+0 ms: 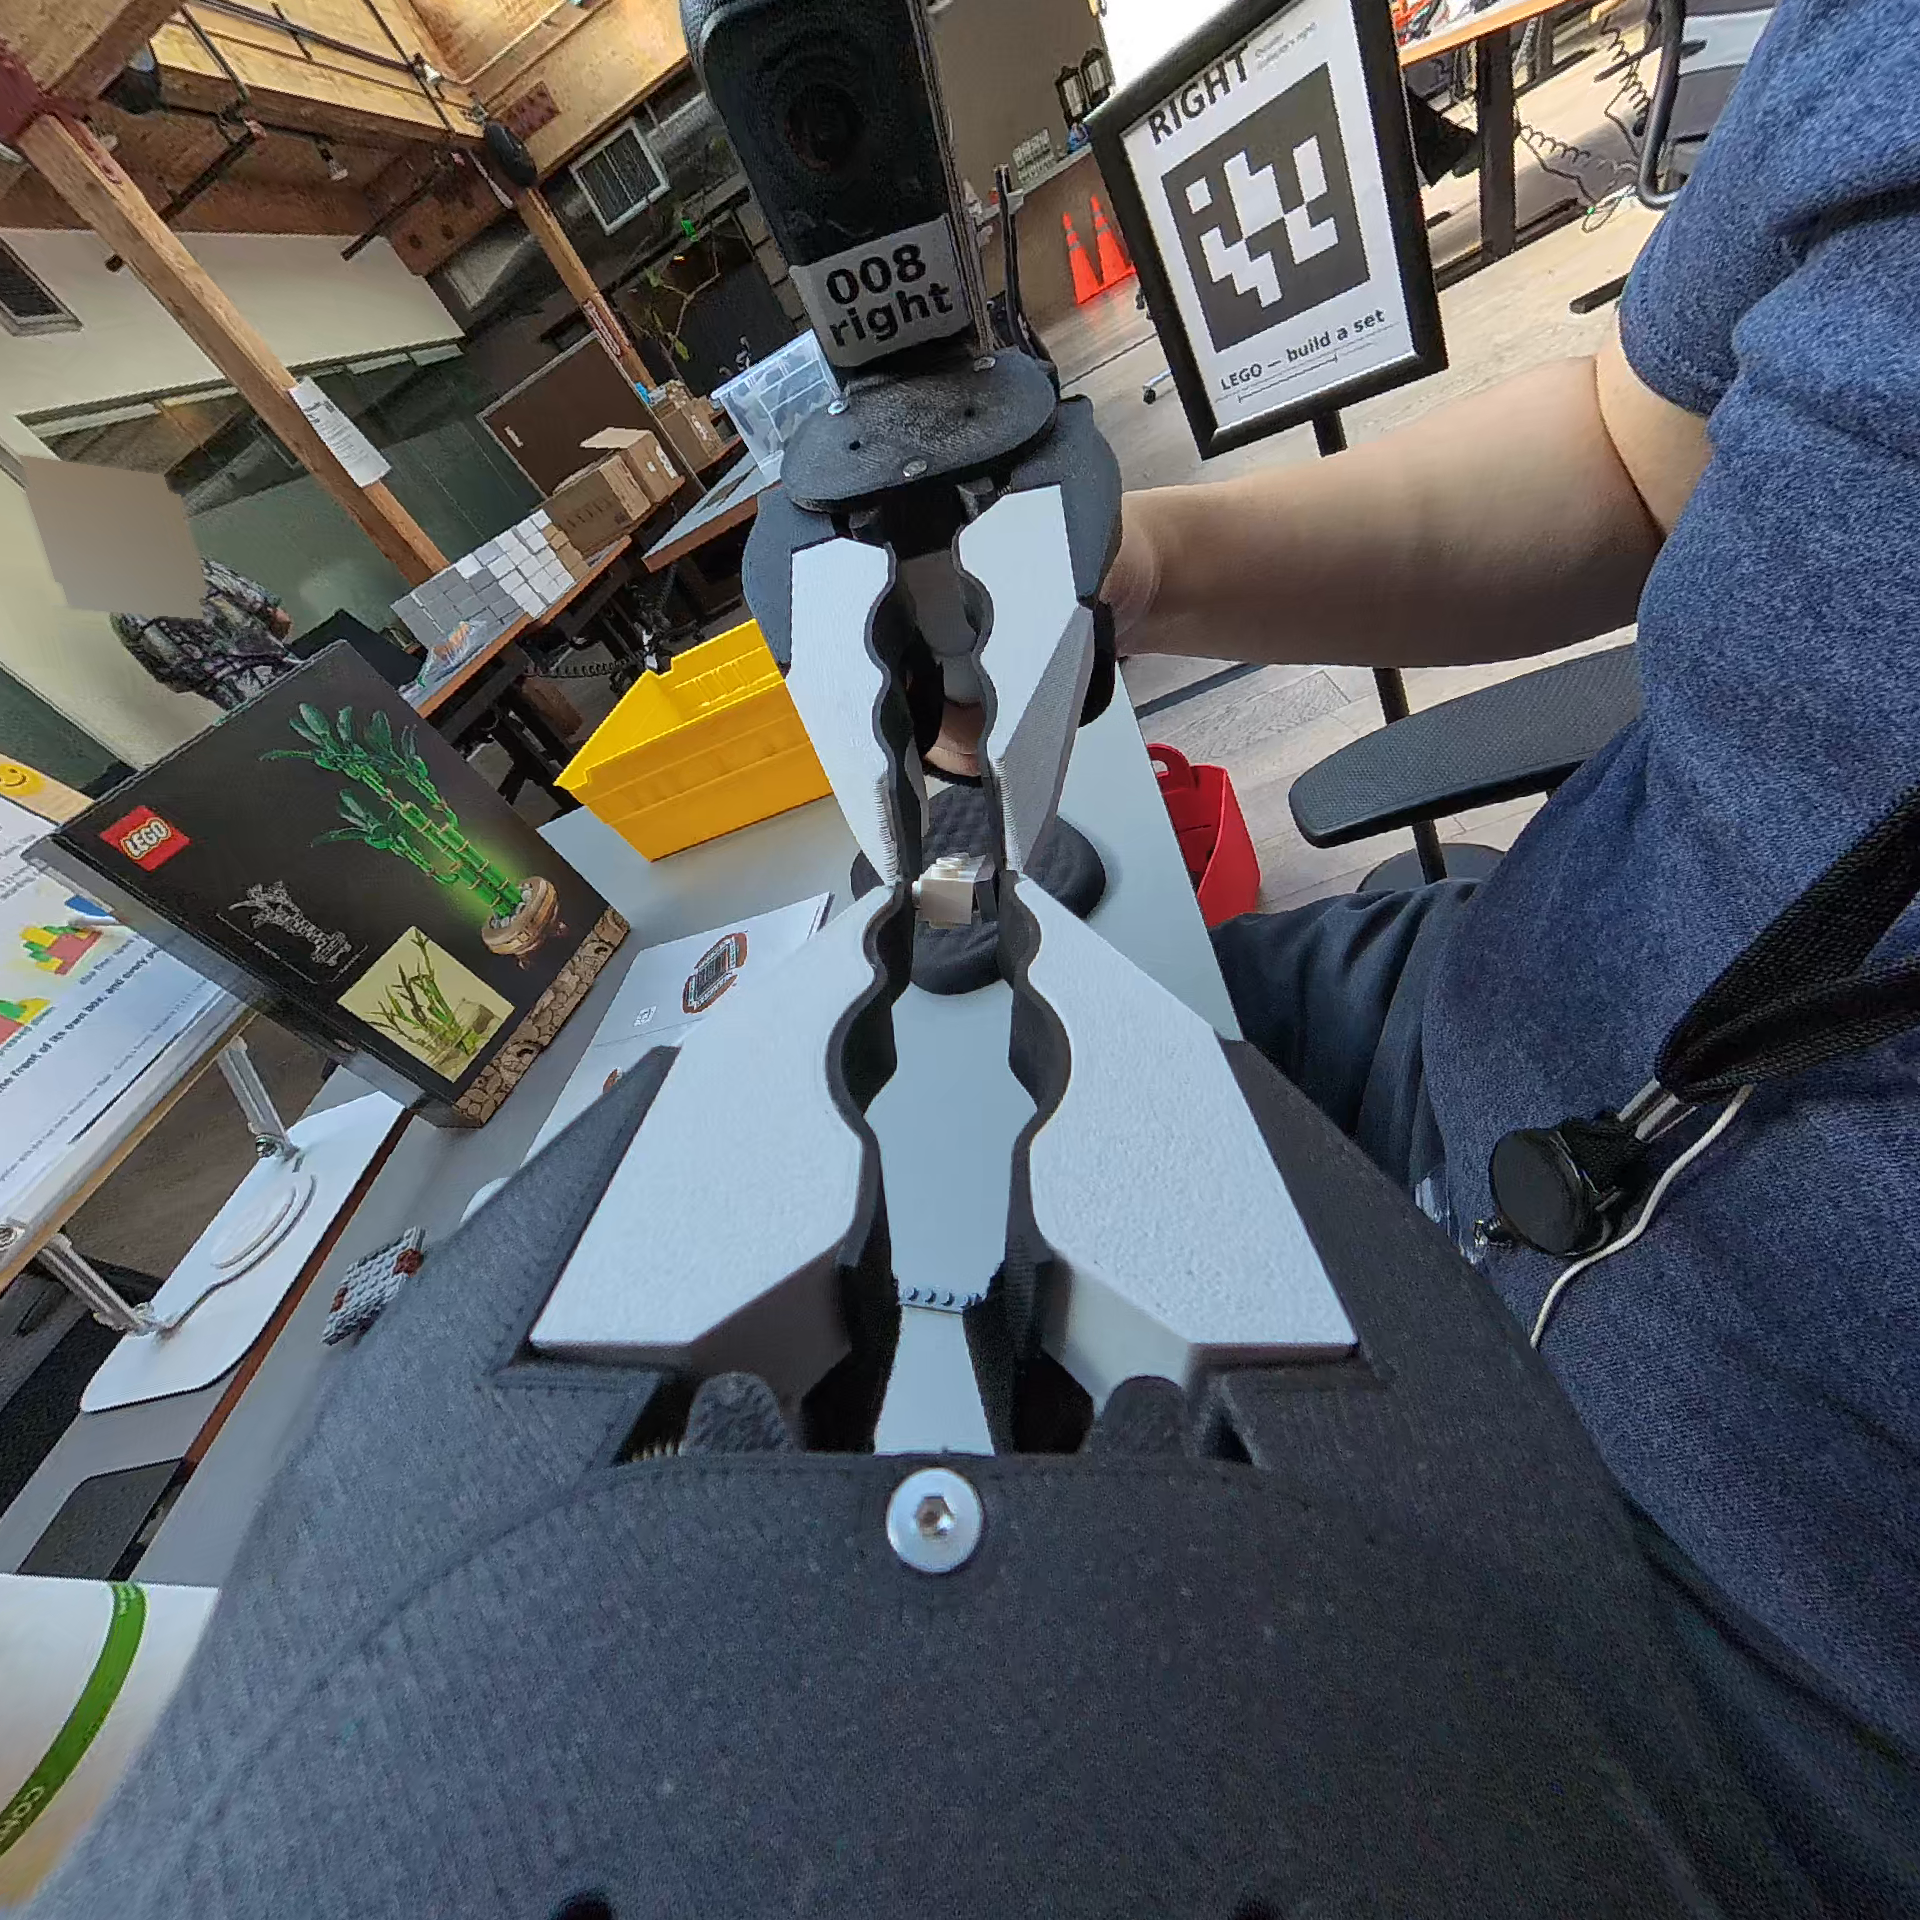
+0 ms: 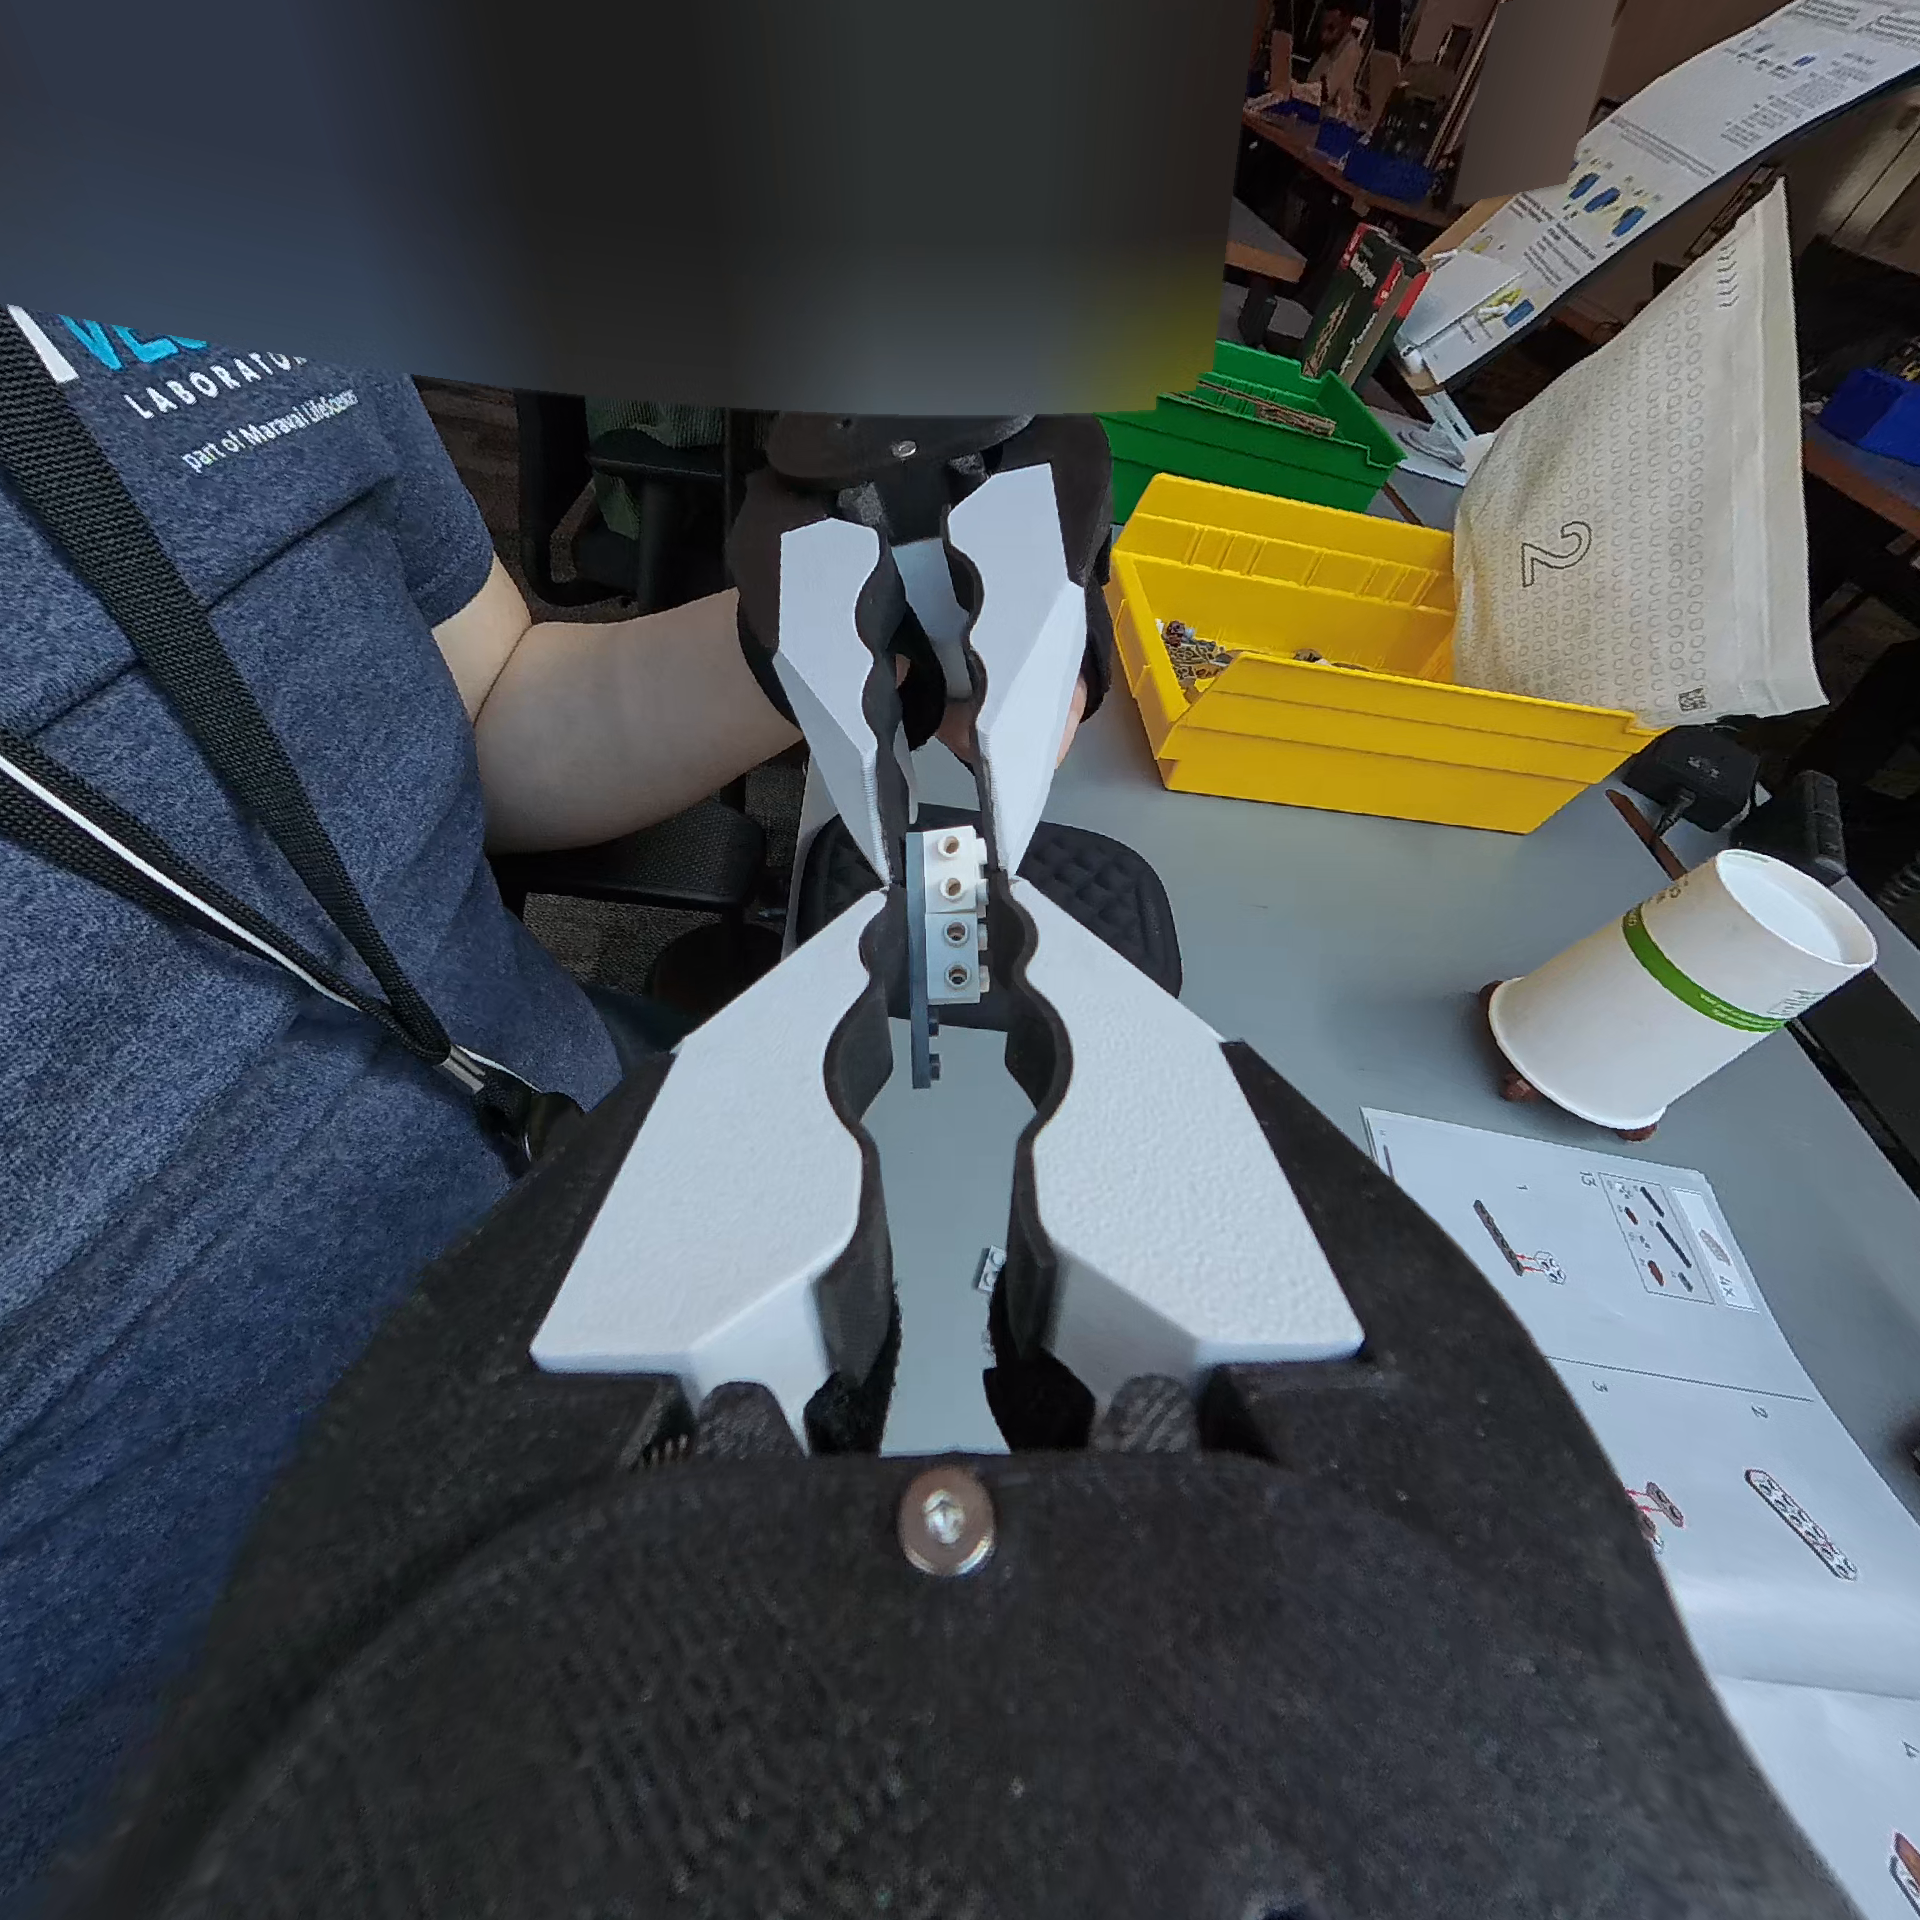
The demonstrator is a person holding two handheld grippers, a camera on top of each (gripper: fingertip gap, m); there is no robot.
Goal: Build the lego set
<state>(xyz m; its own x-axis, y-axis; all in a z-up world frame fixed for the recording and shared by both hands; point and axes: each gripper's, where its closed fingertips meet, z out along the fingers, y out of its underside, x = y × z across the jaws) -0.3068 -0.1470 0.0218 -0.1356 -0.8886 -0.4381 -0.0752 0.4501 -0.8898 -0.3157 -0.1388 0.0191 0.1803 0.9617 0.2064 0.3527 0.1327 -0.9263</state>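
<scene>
1. In the left wrist view, the left gripper (image 1: 948, 896) and the right gripper (image 1: 943, 854) meet tip to tip at frame centre, both pinching a small white brick (image 1: 951, 891) held above the grey table (image 1: 717, 894).
2. The right wrist view shows more: the piece is a stack of white bricks (image 2: 954, 914) with side studs, fixed to a dark grey plate (image 2: 925, 1023) that hangs toward the right gripper (image 2: 948, 906); the left gripper (image 2: 943, 847) clamps the top.
3. Only the left view shows the set's black box (image 1: 343, 883) at left and a framed sign (image 1: 1268, 208) upper right.
4. Only the right view shows a tipped paper cup (image 2: 1673, 997), the instruction sheet (image 2: 1662, 1351) and a paper bag (image 2: 1631, 499).
5. A yellow bin (image 2: 1351, 717) sits upper right there.
</scene>
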